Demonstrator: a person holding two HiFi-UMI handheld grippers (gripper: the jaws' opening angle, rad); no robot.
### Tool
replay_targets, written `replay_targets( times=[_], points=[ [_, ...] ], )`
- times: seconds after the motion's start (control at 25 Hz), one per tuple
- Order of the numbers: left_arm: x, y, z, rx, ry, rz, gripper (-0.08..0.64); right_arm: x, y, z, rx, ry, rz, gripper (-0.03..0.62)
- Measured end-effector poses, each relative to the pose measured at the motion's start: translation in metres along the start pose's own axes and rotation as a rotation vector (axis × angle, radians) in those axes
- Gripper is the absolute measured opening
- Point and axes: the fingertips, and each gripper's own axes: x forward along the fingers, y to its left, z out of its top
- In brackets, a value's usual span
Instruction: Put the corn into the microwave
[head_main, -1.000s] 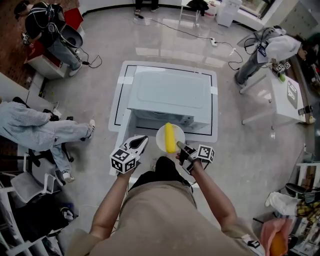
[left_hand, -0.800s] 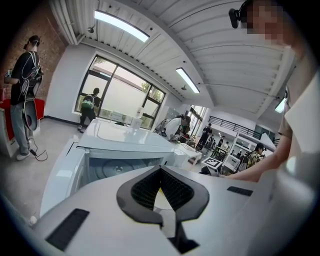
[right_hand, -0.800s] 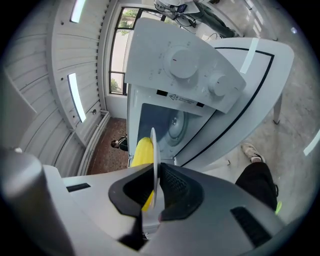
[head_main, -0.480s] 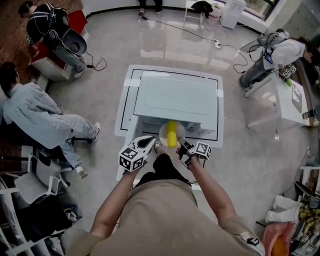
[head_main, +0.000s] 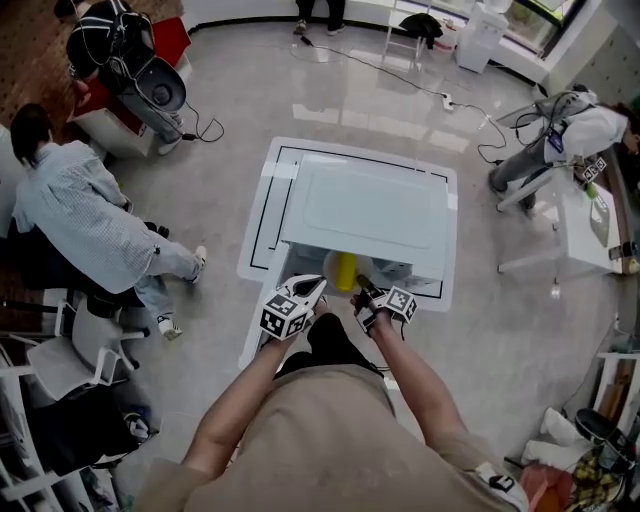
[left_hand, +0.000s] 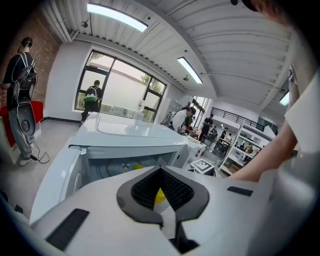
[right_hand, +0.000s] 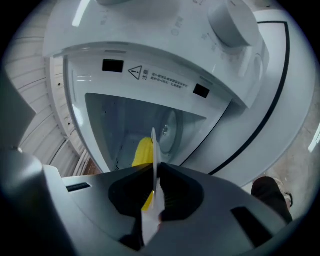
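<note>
A yellow corn cob (head_main: 343, 270) lies on a white plate (head_main: 352, 284) that is partly inside the open white microwave (head_main: 370, 205). My right gripper (head_main: 362, 288) is shut on the plate's near rim. In the right gripper view the plate (right_hand: 154, 150) shows edge-on between the jaws of the right gripper (right_hand: 152, 200), with the corn (right_hand: 144, 150) beyond it in the cavity. My left gripper (head_main: 315, 285) hovers just left of the plate, shut and holding nothing. In the left gripper view the corn (left_hand: 159, 196) shows past the left gripper (left_hand: 162, 210).
The microwave stands on a white table (head_main: 262, 215) marked with a black line. Its door (left_hand: 55, 180) hangs open at the left. A seated person (head_main: 80, 215) is at the left, and another table (head_main: 585, 215) stands at the right.
Both grippers moved forward and down towards the microwave. The plate with the corn went from in front of the opening to partly inside it.
</note>
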Motion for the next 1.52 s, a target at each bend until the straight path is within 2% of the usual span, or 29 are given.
replay_targets(
  times=[0.32,0.56,0.68,0.92,0.96,1.04,1.12,1.16,1.32,1.52],
  points=[
    [0.008,0.008,-0.008,-0.011,0.035,0.015,-0.003,0.031,-0.015,0.008,0.070,-0.059,-0.004,0.028],
    [0.013,0.004,-0.004,-0.036,0.024,0.009,-0.003,0.042,-0.026,0.021,0.108,-0.116,-0.019,0.031],
    [0.012,0.003,-0.003,-0.041,0.021,0.005,-0.003,0.050,-0.025,0.025,0.105,-0.128,-0.024,0.031],
    [0.013,0.002,0.000,-0.045,0.013,-0.001,-0.003,0.070,-0.019,0.032,0.051,-0.139,-0.092,0.032],
    [0.014,0.001,-0.001,-0.046,0.014,-0.006,-0.003,0.071,-0.016,0.030,0.032,-0.130,-0.088,0.047],
    [0.016,0.002,-0.001,-0.050,0.017,-0.016,-0.003,0.074,-0.008,0.025,-0.036,-0.097,-0.077,0.128],
    [0.017,0.002,-0.001,-0.054,0.017,-0.026,-0.003,0.076,-0.004,0.018,-0.153,-0.054,-0.103,0.208],
    [0.017,0.002,-0.001,-0.056,0.016,-0.031,-0.003,0.074,-0.005,0.013,-0.217,-0.033,-0.129,0.225],
    [0.016,-0.003,0.001,-0.041,0.007,-0.050,-0.003,0.063,-0.018,-0.006,-0.438,0.056,-0.213,0.244],
    [0.019,-0.004,0.000,-0.036,0.011,-0.057,-0.003,0.058,-0.022,-0.027,-0.621,0.124,-0.205,0.261]
  ],
)
